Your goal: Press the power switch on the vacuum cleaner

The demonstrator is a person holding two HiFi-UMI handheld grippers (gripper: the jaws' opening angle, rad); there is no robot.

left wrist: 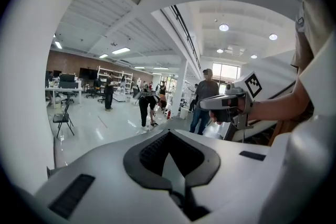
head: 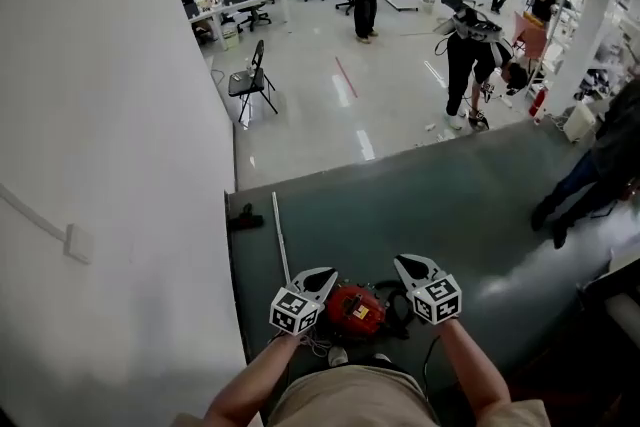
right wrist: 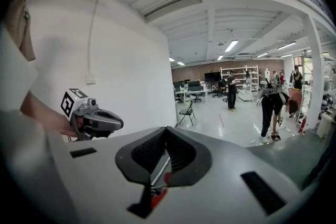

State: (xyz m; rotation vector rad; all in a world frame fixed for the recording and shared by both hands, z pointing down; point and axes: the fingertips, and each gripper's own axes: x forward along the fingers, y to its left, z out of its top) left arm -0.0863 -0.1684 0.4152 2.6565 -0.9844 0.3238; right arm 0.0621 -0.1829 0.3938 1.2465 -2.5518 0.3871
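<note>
**Head view:** white wall [head: 110, 145] at left. Dark mat [head: 450, 205] underfoot, white rod [head: 281, 235] laid on it, left of grippers. Folding chair [head: 250, 80] and several people seen far off on glossy floor. Red vacuum [head: 355, 308] found near, on mat, between left gripper [head: 322, 275] and right gripper [head: 408, 263], touched by neither.

**Left gripper view:** jaws seen together, nothing clamped. Right gripper seen at right, standing person beyond it.

**Right gripper view:** jaws seen together, empty. Red of vacuum glimpsed through gap under tips.
</note>
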